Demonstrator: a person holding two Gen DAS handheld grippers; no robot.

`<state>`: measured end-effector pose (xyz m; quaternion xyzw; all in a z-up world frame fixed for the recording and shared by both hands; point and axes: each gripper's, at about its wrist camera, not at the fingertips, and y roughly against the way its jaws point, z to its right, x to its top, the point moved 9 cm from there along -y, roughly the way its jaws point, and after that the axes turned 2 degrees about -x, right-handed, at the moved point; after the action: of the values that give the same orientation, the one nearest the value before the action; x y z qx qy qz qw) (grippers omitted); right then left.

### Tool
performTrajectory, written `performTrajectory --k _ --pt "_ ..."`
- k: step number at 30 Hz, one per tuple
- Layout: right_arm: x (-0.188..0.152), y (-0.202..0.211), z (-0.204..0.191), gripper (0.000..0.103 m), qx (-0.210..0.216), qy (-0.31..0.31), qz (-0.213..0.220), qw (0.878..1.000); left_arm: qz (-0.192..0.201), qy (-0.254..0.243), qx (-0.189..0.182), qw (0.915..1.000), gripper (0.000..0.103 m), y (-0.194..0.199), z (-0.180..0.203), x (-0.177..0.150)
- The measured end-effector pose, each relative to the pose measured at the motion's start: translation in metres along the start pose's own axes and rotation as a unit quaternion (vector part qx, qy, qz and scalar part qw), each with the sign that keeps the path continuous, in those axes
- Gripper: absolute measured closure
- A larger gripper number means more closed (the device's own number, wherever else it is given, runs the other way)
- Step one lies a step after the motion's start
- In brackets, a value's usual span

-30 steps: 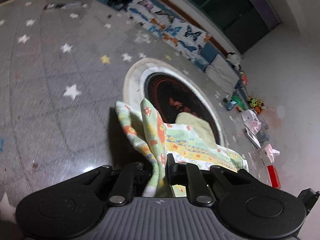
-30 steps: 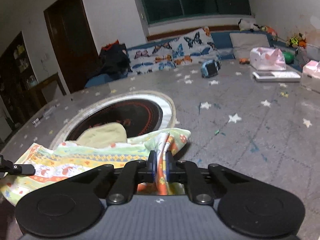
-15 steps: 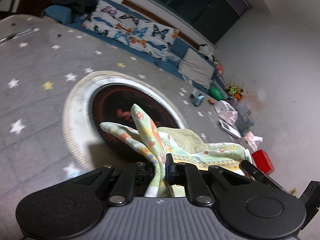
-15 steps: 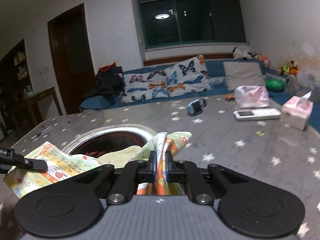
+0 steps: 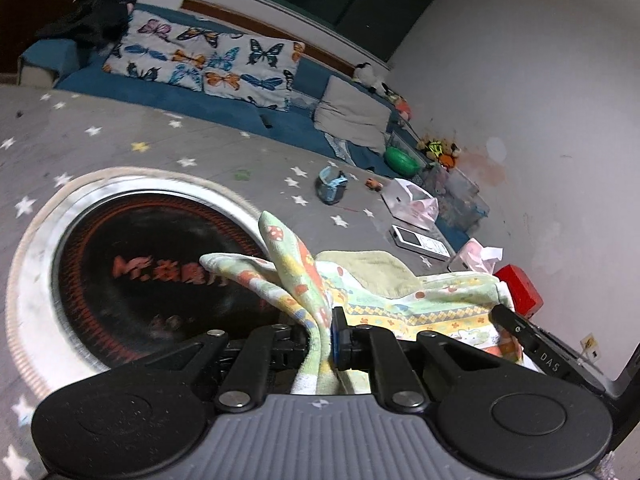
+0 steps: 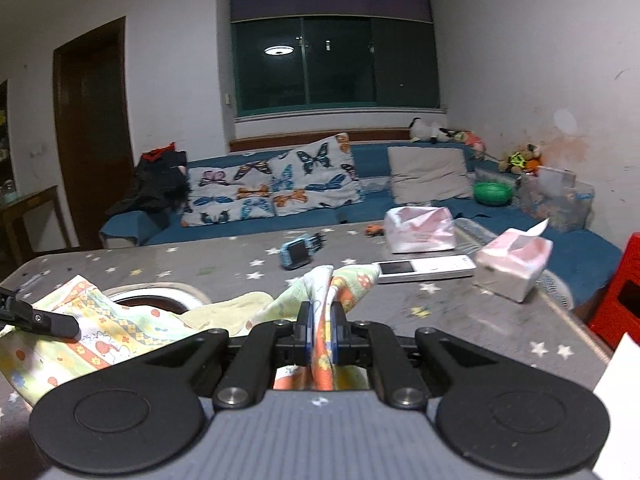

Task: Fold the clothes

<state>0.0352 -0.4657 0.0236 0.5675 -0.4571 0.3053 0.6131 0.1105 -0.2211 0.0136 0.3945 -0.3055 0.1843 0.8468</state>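
A small pale green garment (image 5: 404,300) with a coloured cartoon print hangs stretched between my two grippers above the grey star-patterned table (image 5: 120,136). My left gripper (image 5: 322,334) is shut on one corner of it; the corner sticks up past the jaws. My right gripper (image 6: 320,330) is shut on the other corner of the garment (image 6: 120,320). The right gripper's finger shows at the right of the left wrist view (image 5: 516,324). The left gripper's finger shows at the left edge of the right wrist view (image 6: 36,318).
A round black cooktop with a white rim (image 5: 24,248) is set in the table under the garment. On the far side lie a blue toy (image 6: 298,254), a white remote (image 6: 424,268), a tissue pack (image 6: 514,264) and a pink bag (image 6: 418,228). A blue sofa with butterfly cushions (image 6: 272,192) stands behind.
Both grippers have lifted and tilted up with the garment held between them. The views now show more of the room and less of the table.
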Motion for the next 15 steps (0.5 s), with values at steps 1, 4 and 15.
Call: performTrajectory --k 1,4,15 --pt "0.0 -0.002 0.004 0.096 -0.004 0.0 0.0 1.0 -0.003 -0.003 -0.001 1.0 0.093 -0.005 0.004 0.0" --pt "0.0 -0.006 0.018 0.096 -0.016 -0.002 -0.002 1.0 -0.011 -0.011 -0.005 0.9999 0.093 -0.019 0.015 0.0" --pt "-0.023 -0.014 0.059 0.096 -0.045 -0.02 -0.024 0.999 -0.048 -0.024 -0.008 0.9985 0.093 -0.056 0.029 -0.019"
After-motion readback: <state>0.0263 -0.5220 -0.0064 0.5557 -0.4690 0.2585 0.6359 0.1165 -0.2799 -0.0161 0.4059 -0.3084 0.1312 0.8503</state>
